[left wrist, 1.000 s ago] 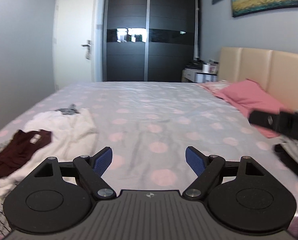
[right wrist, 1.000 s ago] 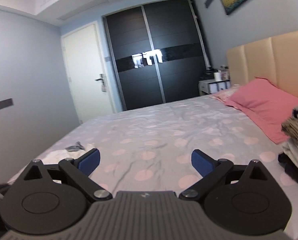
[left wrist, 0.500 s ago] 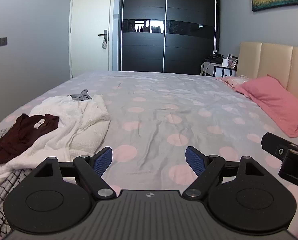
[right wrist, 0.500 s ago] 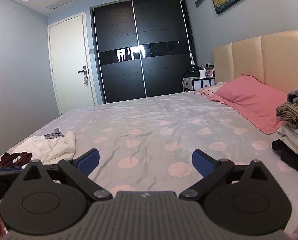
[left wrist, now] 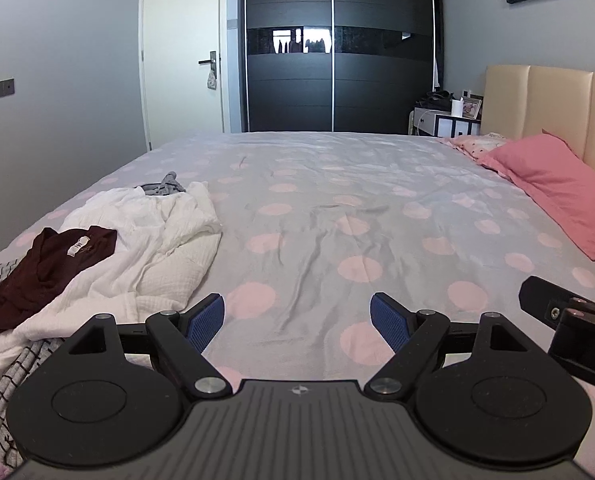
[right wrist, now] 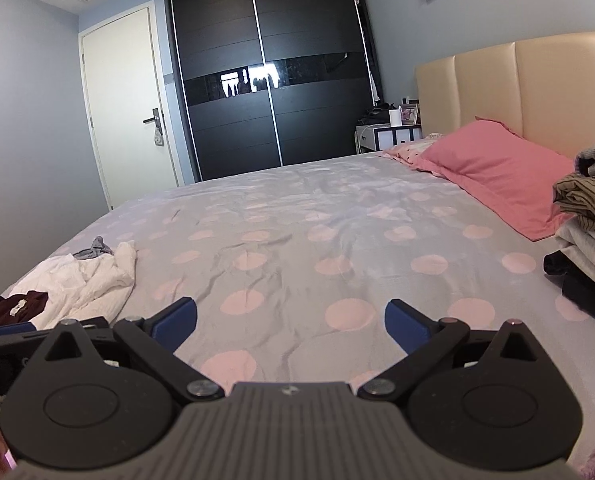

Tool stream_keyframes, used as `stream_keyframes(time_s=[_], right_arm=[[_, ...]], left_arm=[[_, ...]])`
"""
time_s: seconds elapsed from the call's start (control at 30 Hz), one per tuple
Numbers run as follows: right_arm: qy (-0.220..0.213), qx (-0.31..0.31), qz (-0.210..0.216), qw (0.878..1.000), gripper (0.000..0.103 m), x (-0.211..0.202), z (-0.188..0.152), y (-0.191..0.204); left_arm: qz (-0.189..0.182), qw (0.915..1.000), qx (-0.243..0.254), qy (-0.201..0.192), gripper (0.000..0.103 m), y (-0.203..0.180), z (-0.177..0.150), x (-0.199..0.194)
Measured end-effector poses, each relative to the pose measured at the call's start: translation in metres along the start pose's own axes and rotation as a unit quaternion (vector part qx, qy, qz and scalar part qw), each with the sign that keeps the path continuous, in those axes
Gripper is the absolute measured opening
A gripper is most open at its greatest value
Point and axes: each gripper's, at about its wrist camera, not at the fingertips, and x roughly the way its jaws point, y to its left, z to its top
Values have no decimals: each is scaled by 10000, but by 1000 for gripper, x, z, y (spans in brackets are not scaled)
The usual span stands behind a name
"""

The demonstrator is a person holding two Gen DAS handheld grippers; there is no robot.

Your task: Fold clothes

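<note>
Here, left gripper [left wrist: 297, 318] and right gripper [right wrist: 290, 322] — jaws spread wide, holding nothing — hover above the bedsheet [left wrist: 337, 216].

The middle of the bed [left wrist: 317, 240] lies bare ahead of both grippers. To the left, a heap of white robe [left wrist: 149, 248] and maroon shirt [left wrist: 37, 272] blocks the way; to the right, a pink pillow [right wrist: 497, 176] and folded stack [right wrist: 589, 220].
</note>
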Motion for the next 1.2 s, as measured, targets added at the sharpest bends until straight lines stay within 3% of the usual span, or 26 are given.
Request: stream_keyframes(time_s=[0.4, 1.2], right_arm=[[-241, -50, 76, 9997, 102, -28, 7, 5], [-406, -91, 43, 9991, 102, -38, 11, 10]], left_arm=[[-36, 9999, 82, -94, 80, -1, 4, -21], [56, 9998, -41, -169, 80, 2, 8, -25]])
